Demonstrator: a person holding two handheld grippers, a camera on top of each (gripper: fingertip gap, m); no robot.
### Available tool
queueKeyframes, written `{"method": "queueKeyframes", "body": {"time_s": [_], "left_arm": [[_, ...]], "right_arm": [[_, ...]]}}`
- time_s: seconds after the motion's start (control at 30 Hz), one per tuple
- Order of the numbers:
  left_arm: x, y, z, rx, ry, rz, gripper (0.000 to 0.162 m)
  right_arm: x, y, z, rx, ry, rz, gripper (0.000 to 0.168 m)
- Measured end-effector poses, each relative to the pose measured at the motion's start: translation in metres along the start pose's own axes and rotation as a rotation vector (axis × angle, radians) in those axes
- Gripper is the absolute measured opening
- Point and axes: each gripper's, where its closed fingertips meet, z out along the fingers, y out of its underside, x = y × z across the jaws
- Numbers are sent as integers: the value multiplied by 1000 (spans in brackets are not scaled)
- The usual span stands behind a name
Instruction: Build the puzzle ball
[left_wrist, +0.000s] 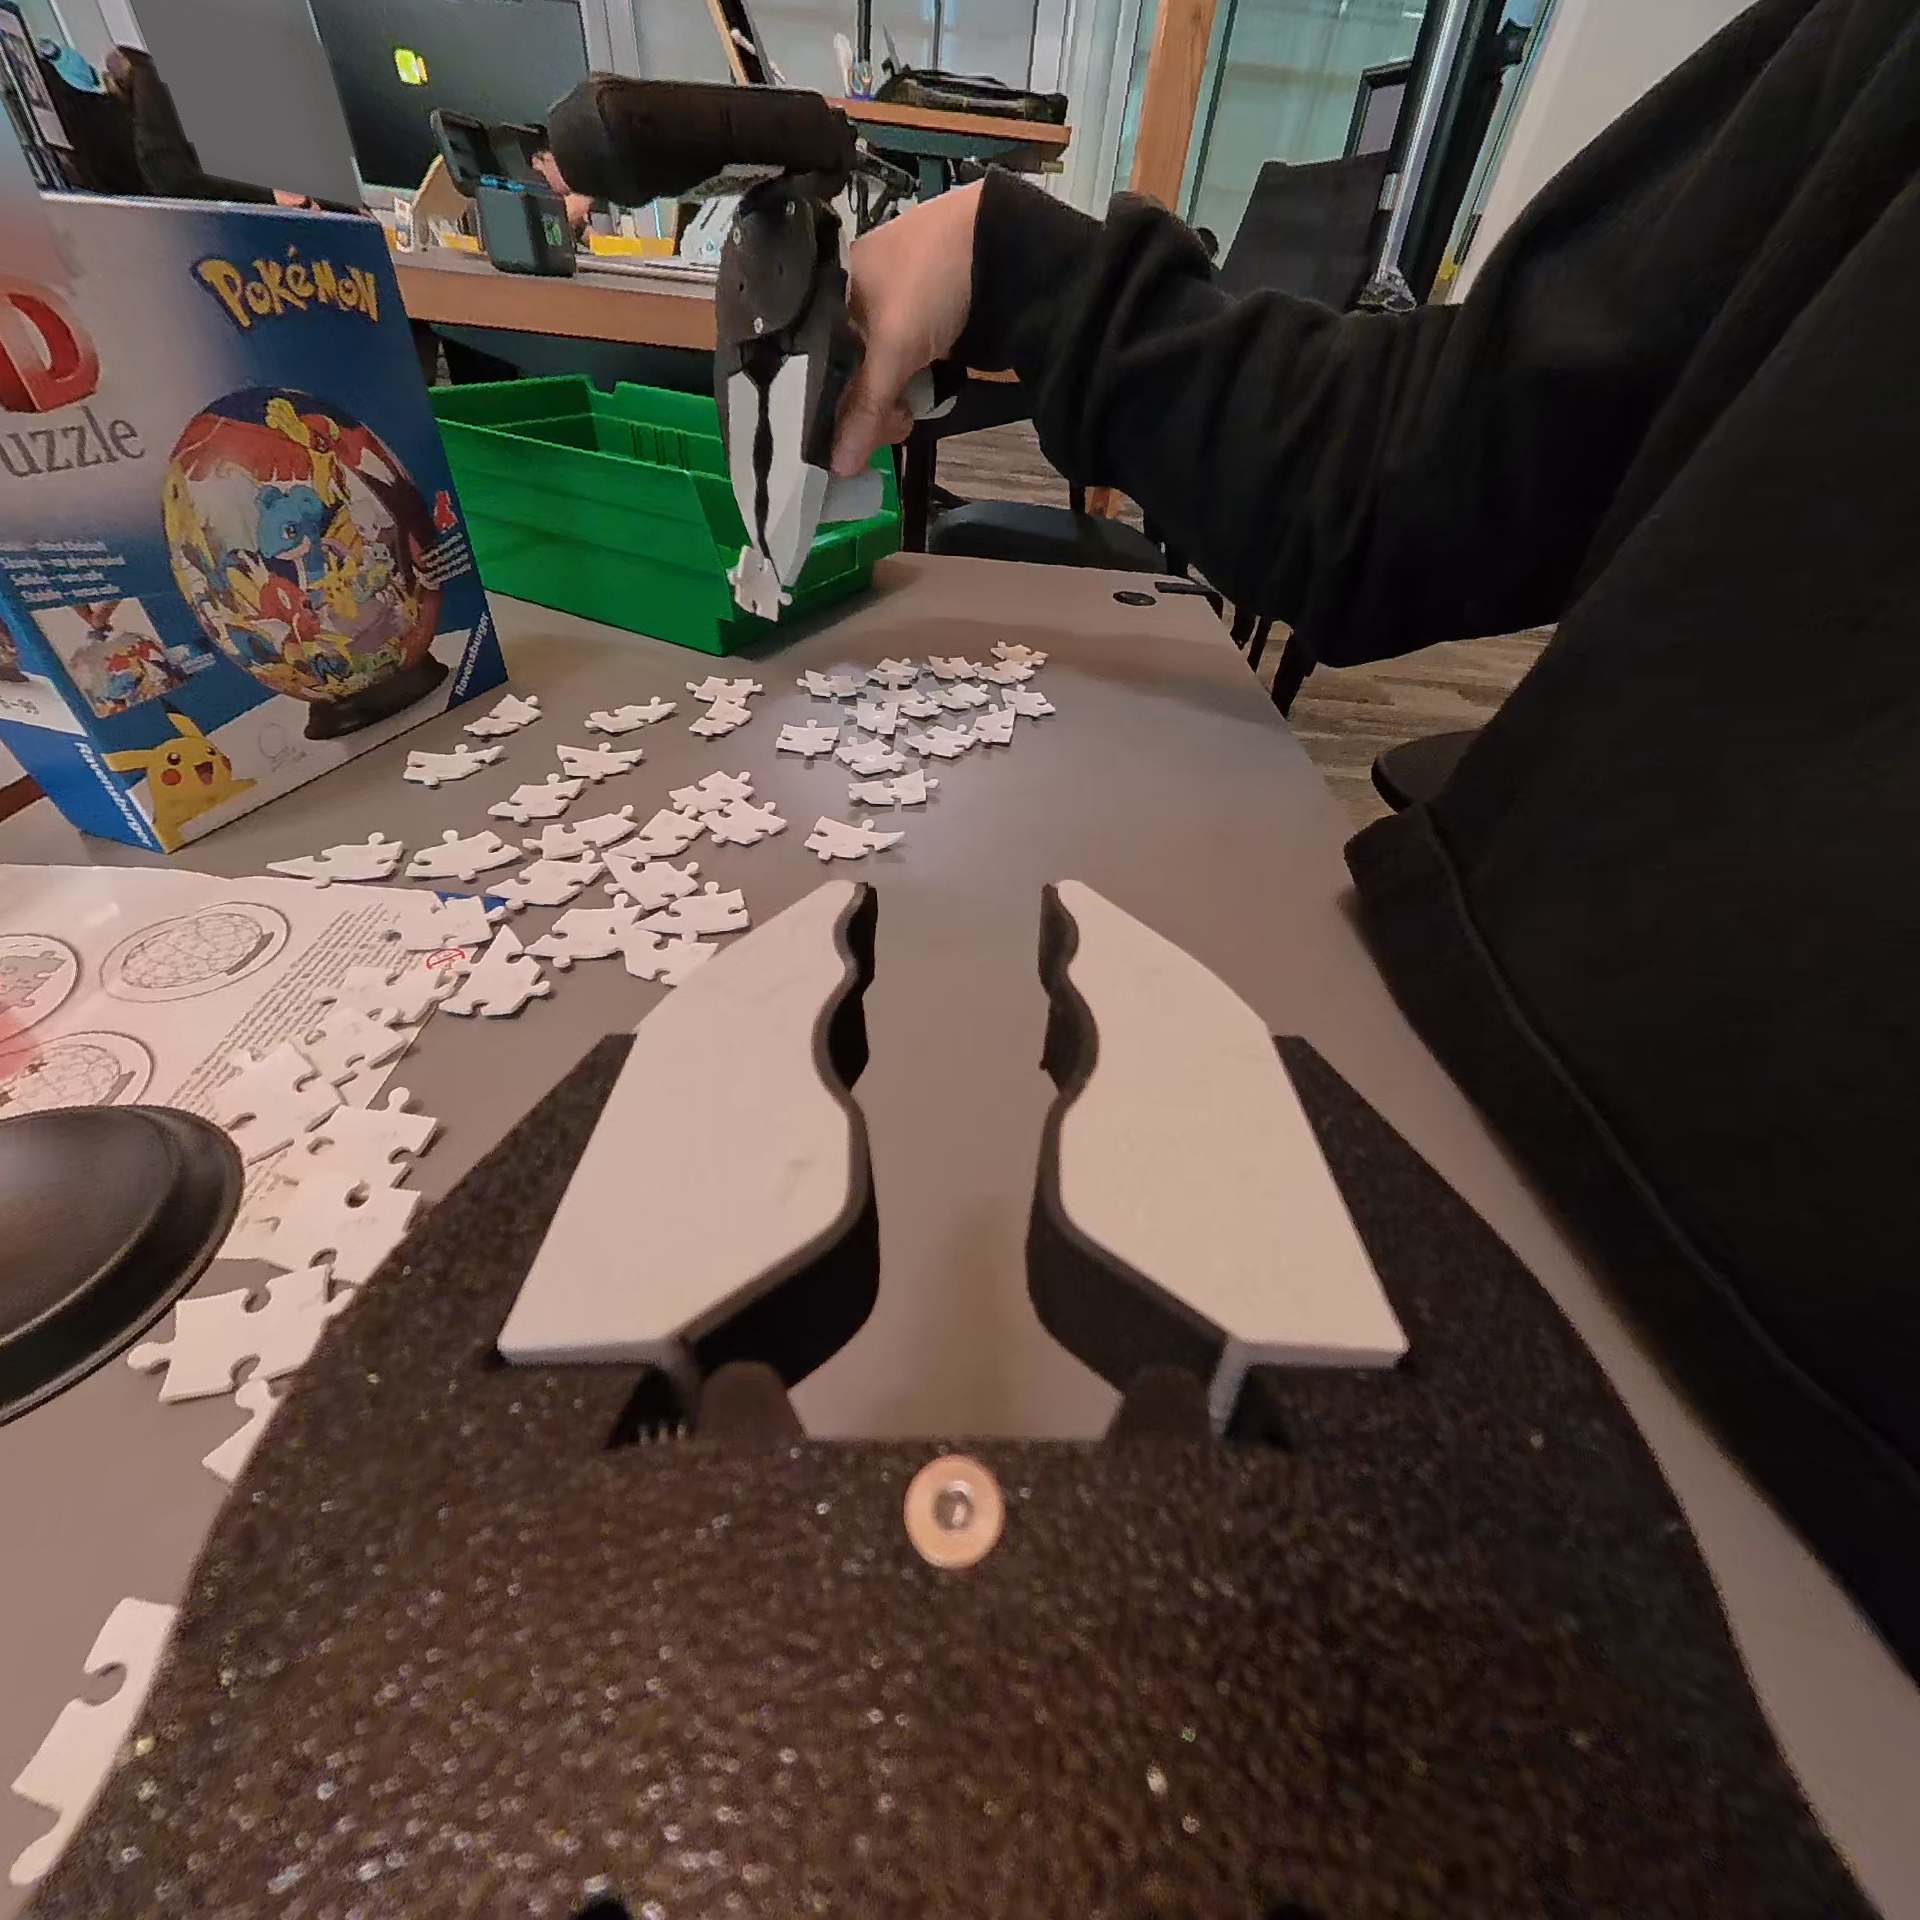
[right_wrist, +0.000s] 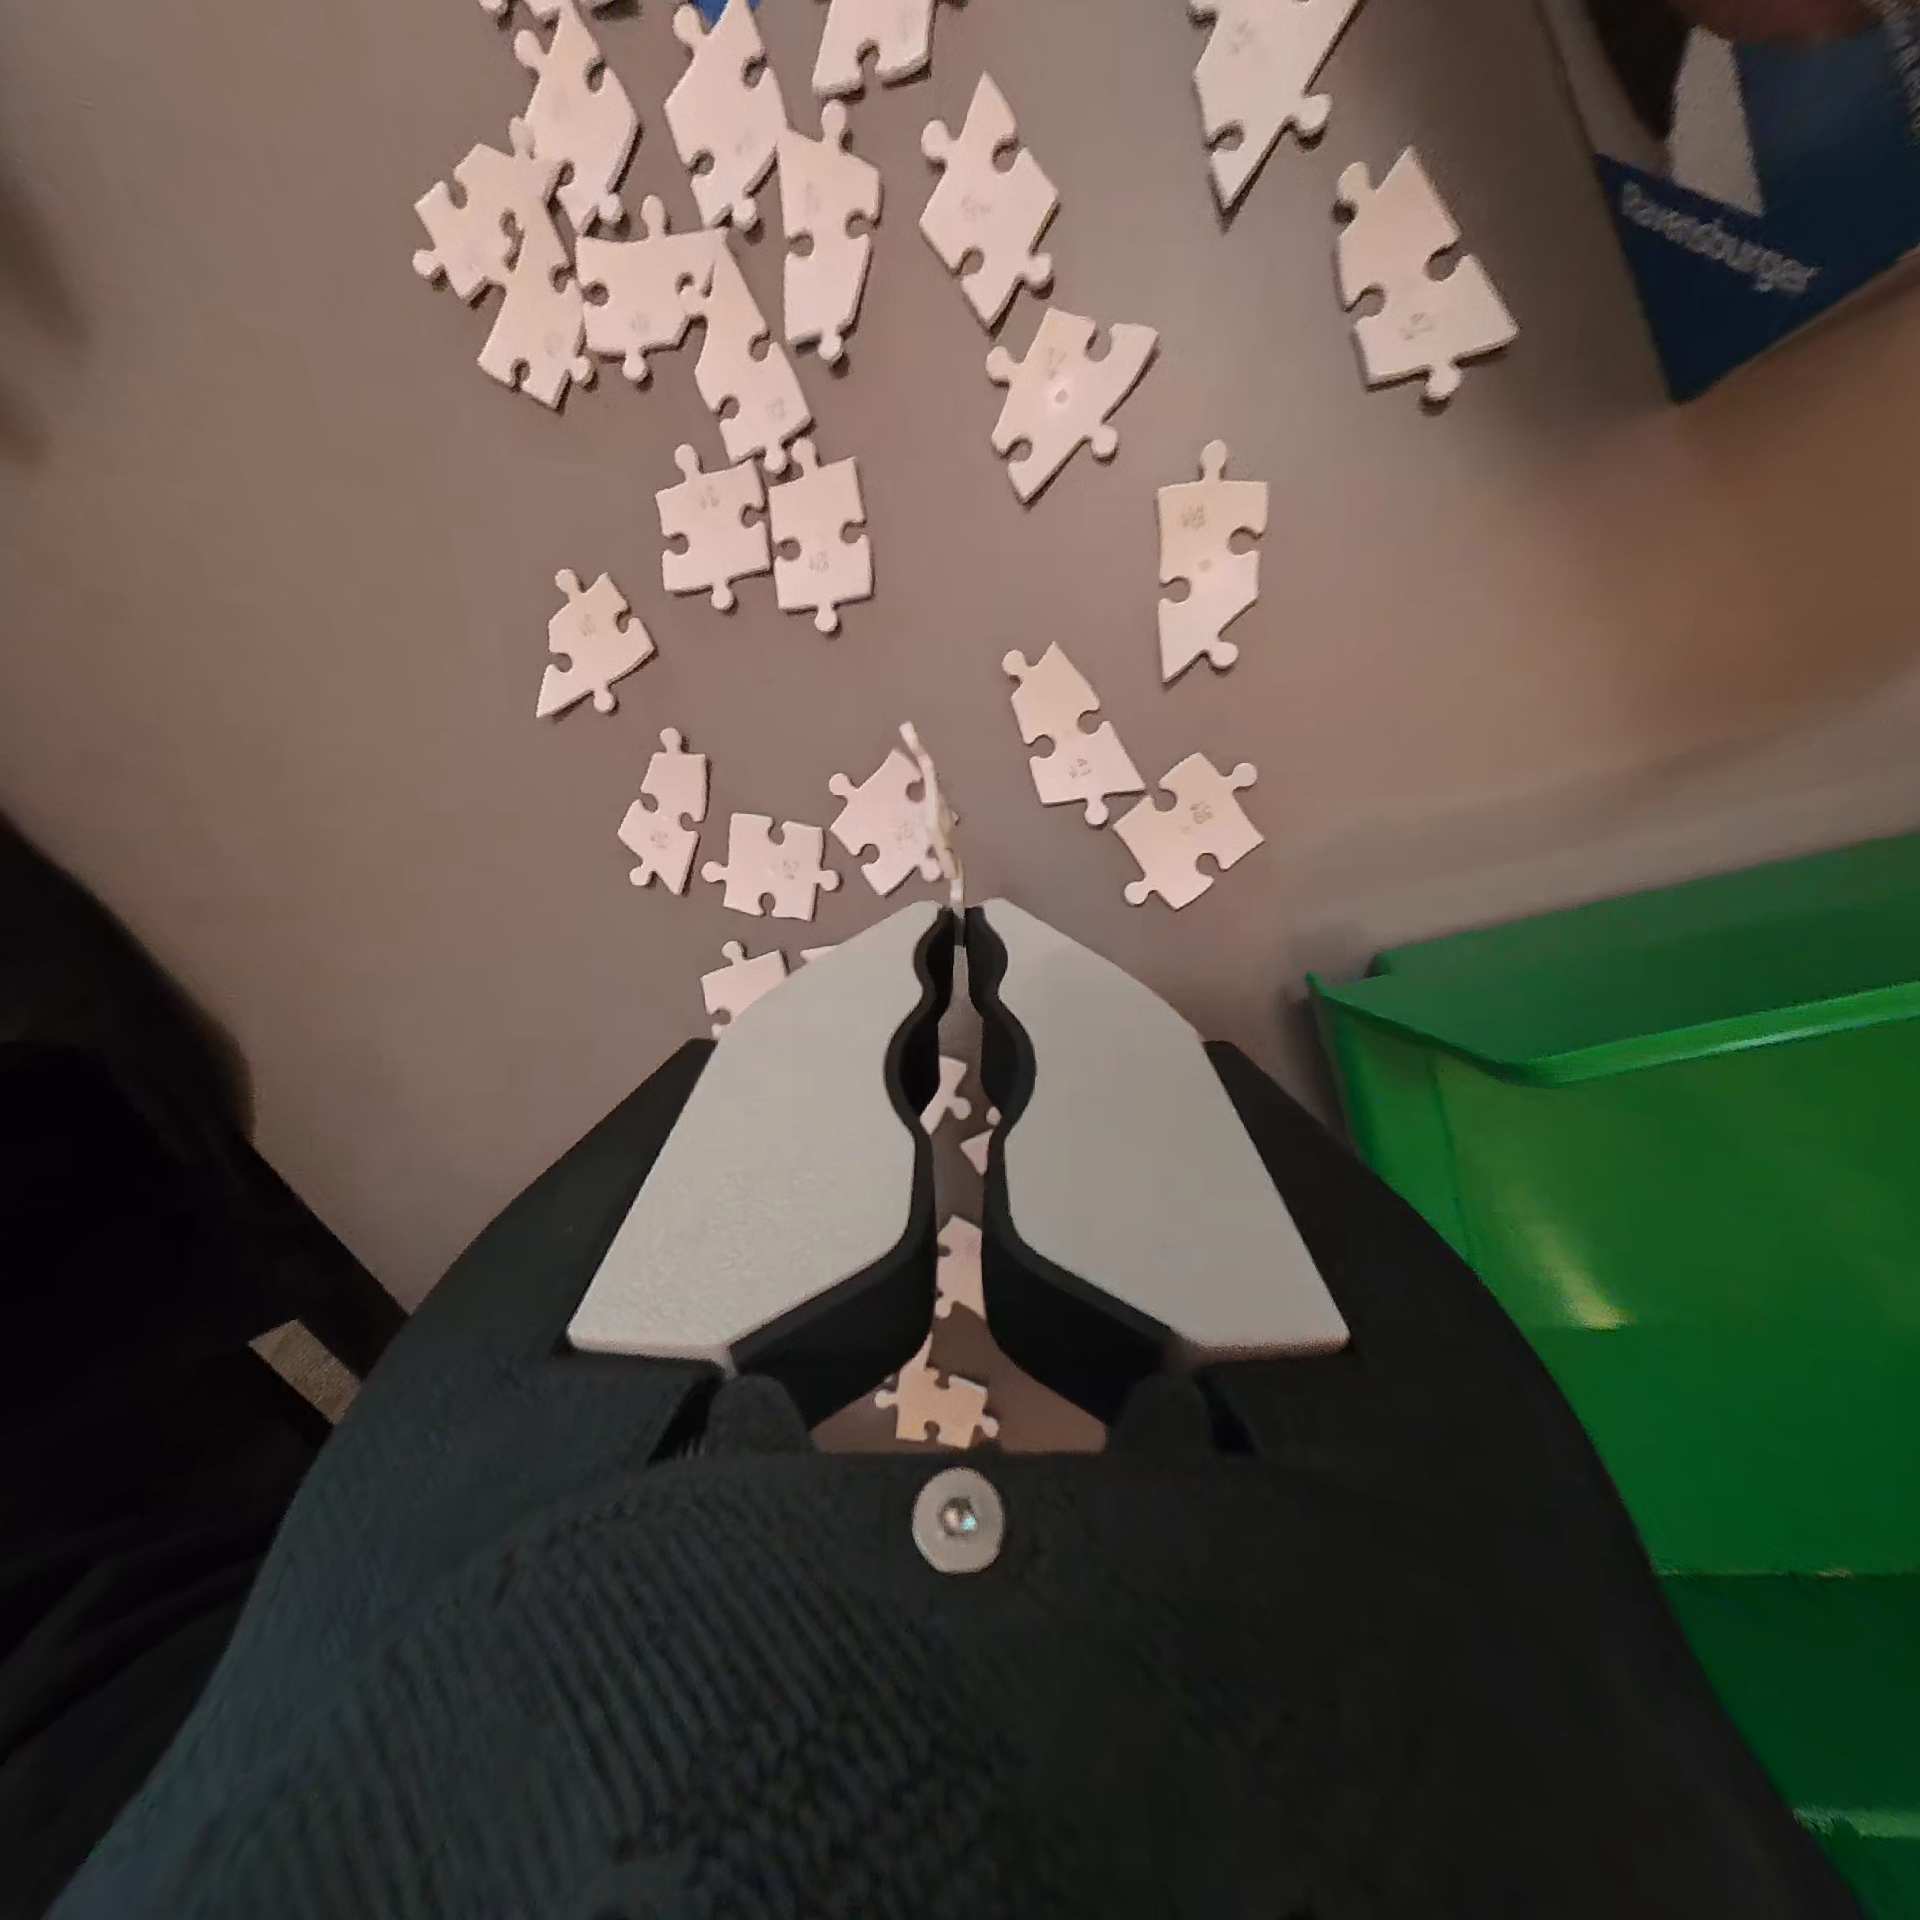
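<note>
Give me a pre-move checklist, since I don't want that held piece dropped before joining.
1. Right gripper shut on white cardboard puzzle piece: ok.
2. Hold depth: only the piece's edge is pinched at the fingertips: not ok.
3. Left gripper open and empty: ok.
4. Loose white puzzle pieces within view on grey table: ok.
5. Held piece's printed side: cannot tell.

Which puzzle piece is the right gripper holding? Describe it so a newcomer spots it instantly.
Start at the green bin at the far edge of the grey table. Just in front of it the right gripper hangs tips-down, pinching one white puzzle piece. It is the only piece lifted off the table; the other pieces lie flat.
</note>
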Motion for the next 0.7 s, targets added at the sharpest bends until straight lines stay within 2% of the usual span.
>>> {"method": "queueKeyframes", "body": {"time_s": [0.1,0.23,0.37,0.47,0.57,0.7], "left_arm": [[1,2,1,-10,5,0,29],[0,4,2,-9,-1,-12,29],[1,8,2,-11,-8,-23,29],[2,12,0,-22,-18,-25,29],[2,16,-3,-31,-27,-36,29],[1,16,-6,-26,-33,-40,29]], "right_arm": [[14,-23,-4,48,63,57,2],[15,-58,3,84,-16,122,2],[40,-75,23,42,2,239,2],[43,-98,30,136,-35,290,2],[40,-106,35,147,-42,249,2],[23,-106,43,131,-11,15,2]]}}
